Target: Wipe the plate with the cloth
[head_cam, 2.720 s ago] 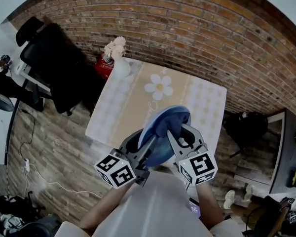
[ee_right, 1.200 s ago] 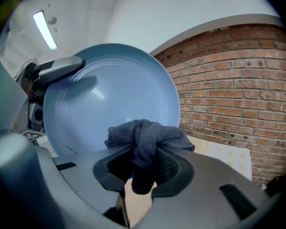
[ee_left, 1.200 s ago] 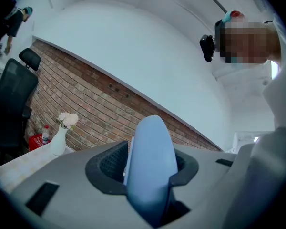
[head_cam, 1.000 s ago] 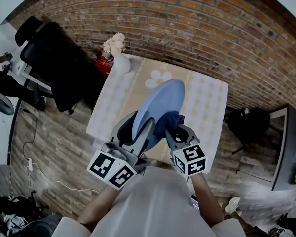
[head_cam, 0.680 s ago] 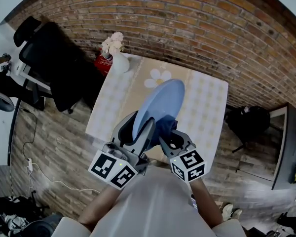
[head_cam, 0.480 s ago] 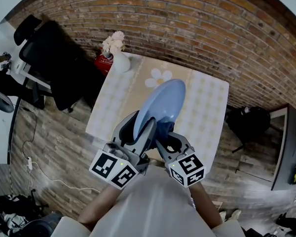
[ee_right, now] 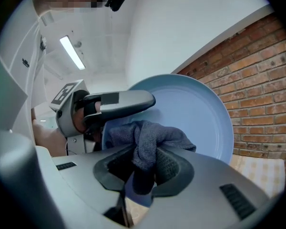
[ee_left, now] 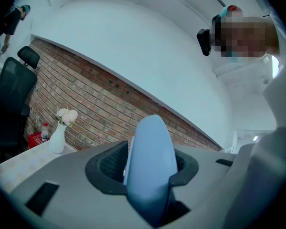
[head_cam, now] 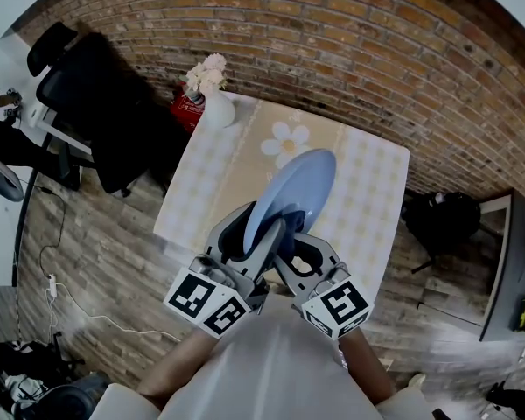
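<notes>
While left gripper [ee_left: 150, 175] clamps plate [head_cam: 301, 182], right gripper [ee_right: 144, 168] pinching cloth [ee_right: 150, 137] against it

Head view steeply down over table [head_cam: 201, 182], gripper views close, tilted upward, all share the plate [head_cam: 302, 182]

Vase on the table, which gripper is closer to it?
Left. The left gripper, shut on the plate, is on the plate's side toward the vase; the right gripper, holding the cloth, is on the plate's far side.
</notes>
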### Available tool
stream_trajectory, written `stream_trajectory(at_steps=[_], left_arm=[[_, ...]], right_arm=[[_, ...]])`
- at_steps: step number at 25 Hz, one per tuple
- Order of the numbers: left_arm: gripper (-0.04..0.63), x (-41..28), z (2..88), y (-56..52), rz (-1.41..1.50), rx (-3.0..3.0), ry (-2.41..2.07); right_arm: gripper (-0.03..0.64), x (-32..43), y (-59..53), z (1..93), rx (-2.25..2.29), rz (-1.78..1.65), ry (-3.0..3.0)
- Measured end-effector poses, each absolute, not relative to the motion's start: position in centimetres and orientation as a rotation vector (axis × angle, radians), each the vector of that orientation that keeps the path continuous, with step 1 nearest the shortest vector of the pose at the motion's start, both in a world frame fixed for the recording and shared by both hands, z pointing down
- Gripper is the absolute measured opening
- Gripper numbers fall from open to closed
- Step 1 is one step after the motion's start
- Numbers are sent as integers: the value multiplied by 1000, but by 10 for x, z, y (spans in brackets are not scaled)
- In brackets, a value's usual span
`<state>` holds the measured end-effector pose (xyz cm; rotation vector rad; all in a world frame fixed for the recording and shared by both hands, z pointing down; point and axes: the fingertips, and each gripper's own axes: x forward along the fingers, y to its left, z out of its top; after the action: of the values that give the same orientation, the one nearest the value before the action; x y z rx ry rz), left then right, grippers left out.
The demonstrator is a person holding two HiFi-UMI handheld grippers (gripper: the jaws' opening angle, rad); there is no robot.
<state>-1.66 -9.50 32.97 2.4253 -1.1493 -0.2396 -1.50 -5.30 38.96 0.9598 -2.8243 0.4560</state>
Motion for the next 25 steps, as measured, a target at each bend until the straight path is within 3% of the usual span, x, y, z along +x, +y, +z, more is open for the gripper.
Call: stream_trajectory(at_steps=[9,25], left_arm=[[169,-10,335,-92,-211,2425,-1121],[170,-1,347,-82,-143,2433,-1089]], right_arm=[[114,3,-80,367,1052,360,-2880],[114,39,-109,372,1289,479,-2818]])
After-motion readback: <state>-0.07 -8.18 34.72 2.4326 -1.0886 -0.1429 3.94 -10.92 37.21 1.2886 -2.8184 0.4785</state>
